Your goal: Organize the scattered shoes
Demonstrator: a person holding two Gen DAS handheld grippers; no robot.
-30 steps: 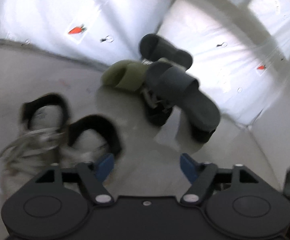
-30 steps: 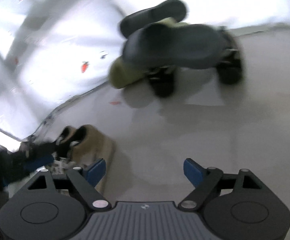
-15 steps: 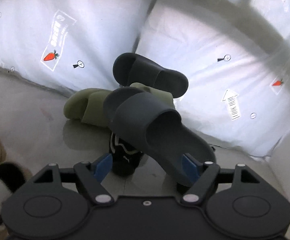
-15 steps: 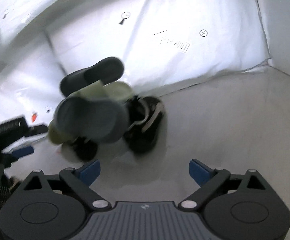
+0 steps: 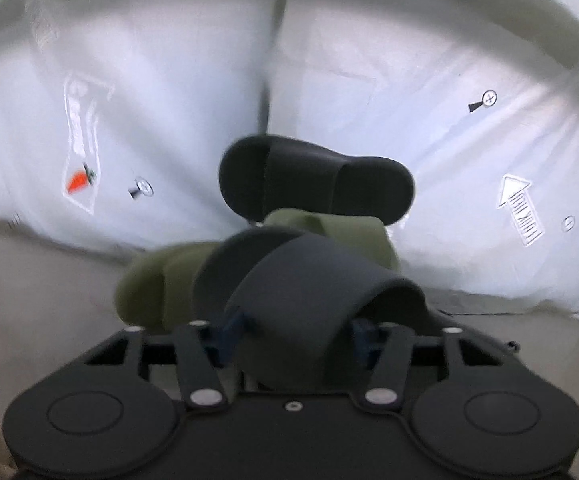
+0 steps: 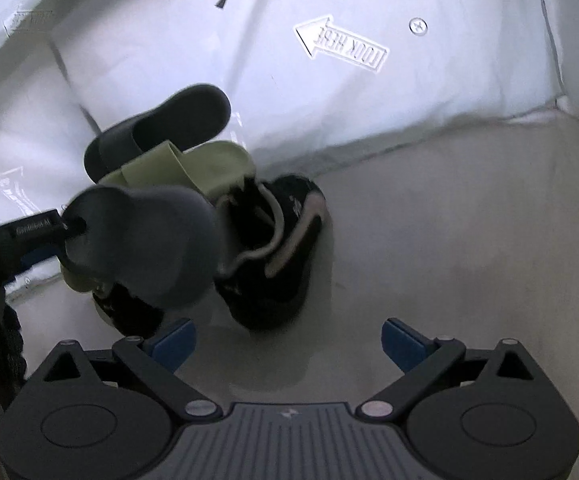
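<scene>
Now left tongs (image 5: 295, 330) straddle grey slide (image 5: 305, 292) — unclamped.

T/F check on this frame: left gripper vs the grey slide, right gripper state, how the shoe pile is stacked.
1. The left gripper has its fingers on either side of the grey slide. True.
2. The right gripper is shut on the black sneaker. False: it is open, with bare floor between its fingers.
3. The green slide lies between the grey slide and the black slide that leans on the white wall. True.
4. The black sneaker sits on top of the pile. False: it rests on the floor, under the slides.
</scene>
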